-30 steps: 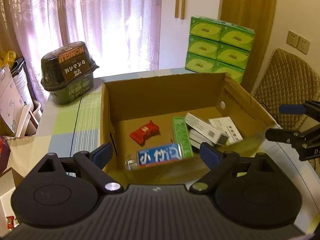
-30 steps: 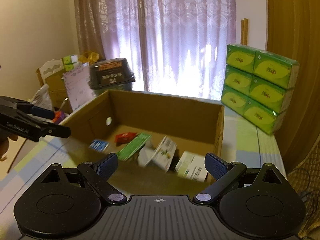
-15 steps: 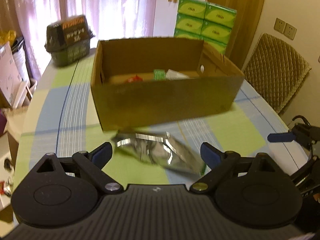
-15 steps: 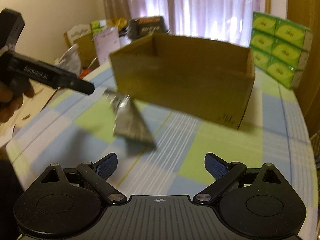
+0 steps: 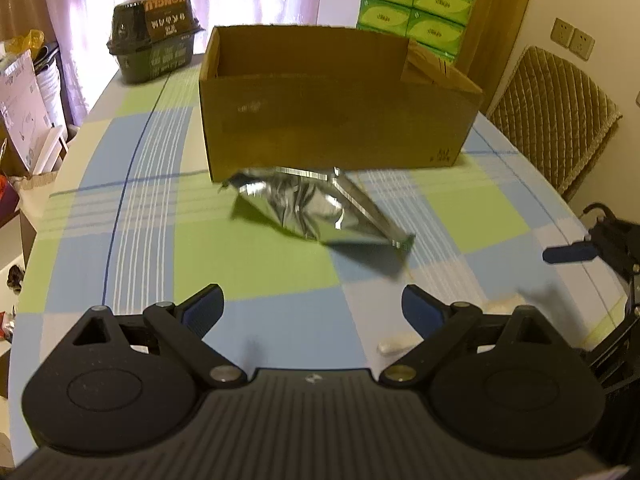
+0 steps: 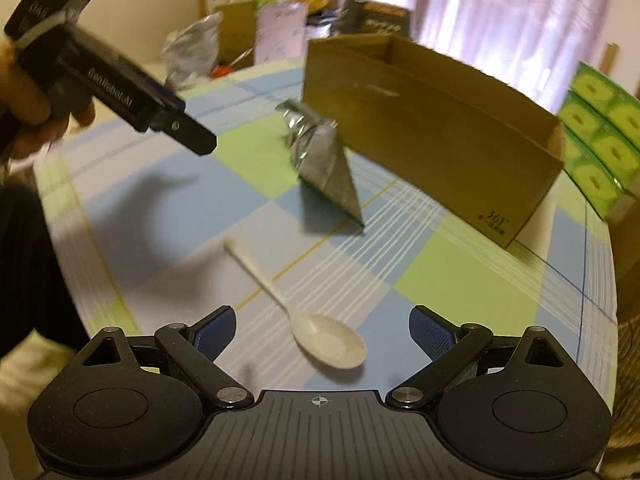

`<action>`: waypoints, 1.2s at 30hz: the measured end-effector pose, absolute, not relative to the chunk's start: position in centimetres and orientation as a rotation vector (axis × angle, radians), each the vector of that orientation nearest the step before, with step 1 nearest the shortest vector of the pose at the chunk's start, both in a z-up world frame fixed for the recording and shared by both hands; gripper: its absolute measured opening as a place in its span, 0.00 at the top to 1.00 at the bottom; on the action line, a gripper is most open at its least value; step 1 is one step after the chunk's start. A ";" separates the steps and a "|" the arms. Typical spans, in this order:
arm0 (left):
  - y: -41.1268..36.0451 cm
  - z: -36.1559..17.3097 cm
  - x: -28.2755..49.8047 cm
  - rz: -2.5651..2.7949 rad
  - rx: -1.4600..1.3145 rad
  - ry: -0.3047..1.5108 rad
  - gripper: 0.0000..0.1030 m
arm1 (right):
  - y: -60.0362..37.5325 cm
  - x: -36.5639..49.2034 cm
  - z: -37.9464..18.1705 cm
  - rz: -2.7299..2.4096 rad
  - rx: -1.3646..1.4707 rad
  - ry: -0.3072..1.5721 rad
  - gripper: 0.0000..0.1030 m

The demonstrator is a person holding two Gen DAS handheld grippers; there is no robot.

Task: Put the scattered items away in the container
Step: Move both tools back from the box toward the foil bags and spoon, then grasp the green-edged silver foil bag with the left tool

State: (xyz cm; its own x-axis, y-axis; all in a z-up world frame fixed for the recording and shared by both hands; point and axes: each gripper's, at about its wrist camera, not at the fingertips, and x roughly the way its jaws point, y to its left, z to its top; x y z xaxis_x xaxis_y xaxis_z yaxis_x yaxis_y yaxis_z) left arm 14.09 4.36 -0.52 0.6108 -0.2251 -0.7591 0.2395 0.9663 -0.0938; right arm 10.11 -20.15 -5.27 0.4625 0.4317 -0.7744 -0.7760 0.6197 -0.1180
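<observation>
Both grippers' fingers stood wide apart, holding nothing: the left gripper (image 5: 312,308) faced a silver foil pouch (image 5: 316,208) lying just before the cardboard box (image 5: 336,120), the right gripper (image 6: 320,330) hovered over a white spoon (image 6: 316,320) on the checked surface (image 6: 460,280).

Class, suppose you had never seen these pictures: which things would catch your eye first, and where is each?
The shiny foil pouch lies on the checked tablecloth, close against the front of the open cardboard box. A white spoon lies on the cloth just ahead of the right hand-held gripper, whose jaws are open. Bright green tissue packs are stacked behind the box.
</observation>
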 end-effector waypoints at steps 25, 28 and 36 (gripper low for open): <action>2.4 -4.3 14.5 -0.302 0.063 0.958 0.09 | -19.1 11.9 -6.8 0.814 -0.492 0.829 0.04; 2.4 -4.5 14.7 -0.304 0.065 0.964 0.09 | -19.1 12.3 -6.8 0.813 -0.483 0.825 0.04; 2.7 -4.6 15.7 -0.276 0.022 0.970 0.09 | -17.5 14.3 -5.6 0.816 -0.491 0.787 0.04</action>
State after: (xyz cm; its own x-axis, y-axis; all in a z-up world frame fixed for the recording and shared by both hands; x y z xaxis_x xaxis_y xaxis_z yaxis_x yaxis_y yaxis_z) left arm 15.73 2.72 -4.56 0.5333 -0.2215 -0.8164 0.2412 0.9649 -0.1042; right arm 14.28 -17.45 -5.59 0.4352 0.4534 -0.7779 -0.7933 0.6016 -0.0931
